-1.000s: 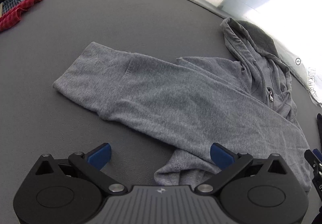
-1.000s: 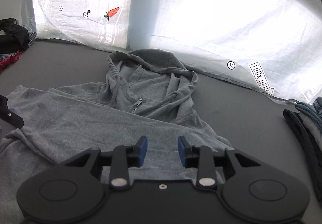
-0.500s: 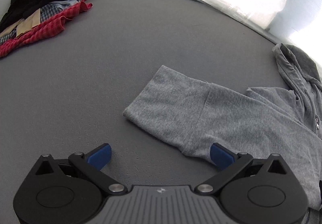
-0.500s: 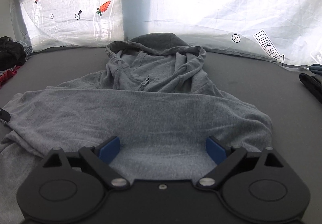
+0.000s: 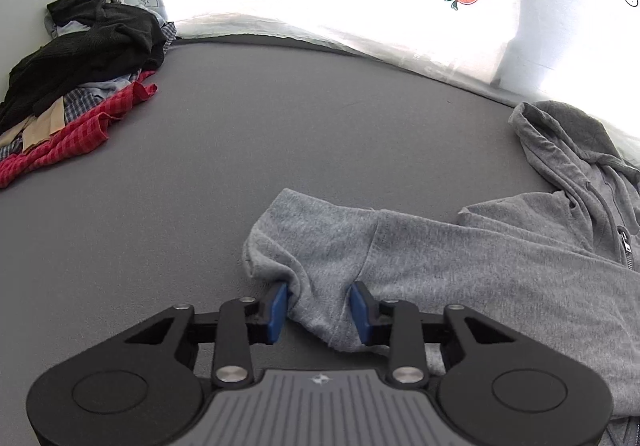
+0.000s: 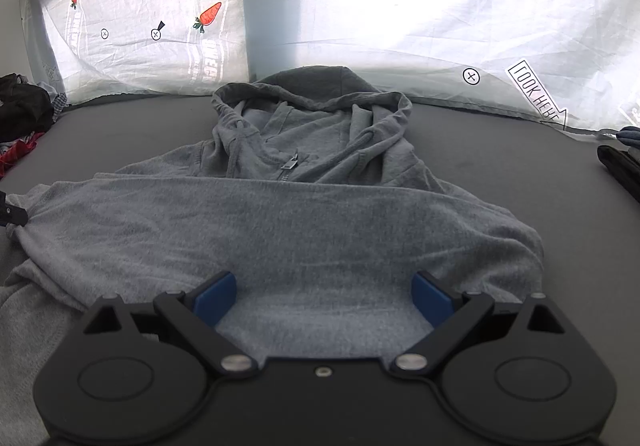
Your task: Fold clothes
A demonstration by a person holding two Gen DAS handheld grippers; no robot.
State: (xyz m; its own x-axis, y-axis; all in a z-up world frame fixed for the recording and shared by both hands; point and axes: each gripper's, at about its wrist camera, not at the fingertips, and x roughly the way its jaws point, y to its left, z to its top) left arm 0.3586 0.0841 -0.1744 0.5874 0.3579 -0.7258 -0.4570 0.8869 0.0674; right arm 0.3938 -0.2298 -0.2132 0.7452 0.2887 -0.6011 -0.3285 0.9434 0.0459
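The grey zip-front cotton hoodie (image 6: 312, 149) lies flat on the dark grey mat (image 5: 280, 133), hood at twelve o'clock. The left gripper (image 5: 319, 312) pinches the sleeve cuff (image 5: 316, 266). The right gripper (image 6: 324, 296) stands spread over the folded sleeve, gripping nothing. Advice: draw the cuff toward three o'clock, keeping fabric taut and level.

left gripper (image 5: 319, 310): black linkage arms, blue pads, round black housings, silver pivot screws, grey ribbed centre plate with a small logo
right gripper (image 6: 324, 298): same black arms, blue pads, silver screws, plain black centre body
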